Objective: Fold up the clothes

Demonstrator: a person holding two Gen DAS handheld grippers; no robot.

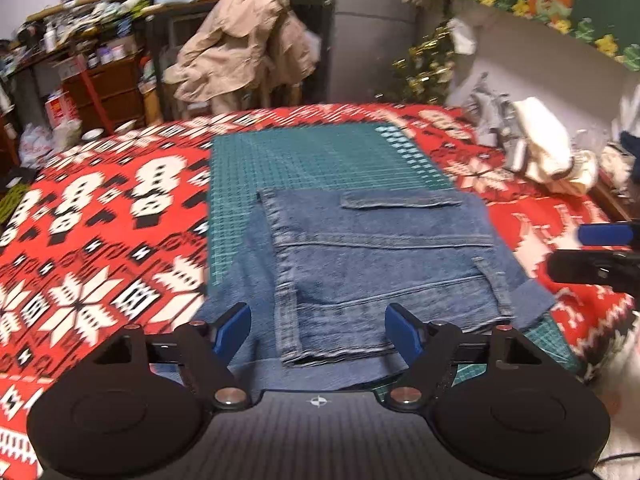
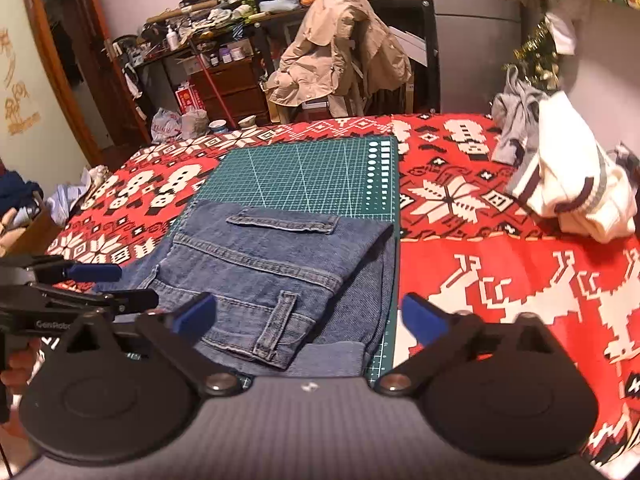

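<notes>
Right wrist view: folded jeans (image 2: 276,280) apparently lie waistband-near, both hand-held grippers (image 2: 308,316) spread, empty.

I see the blue denim jeans (image 1: 372,264) (image 2: 280,276) folded into a flat, roughly square stack, a pocket flap and belt loop facing up. They lie on the near half of the green cutting mat (image 1: 320,160) (image 2: 304,172).

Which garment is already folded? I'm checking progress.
The blue jeans, lying flat in layers on the green mat; the white sweater and grey garment are crumpled.
</notes>
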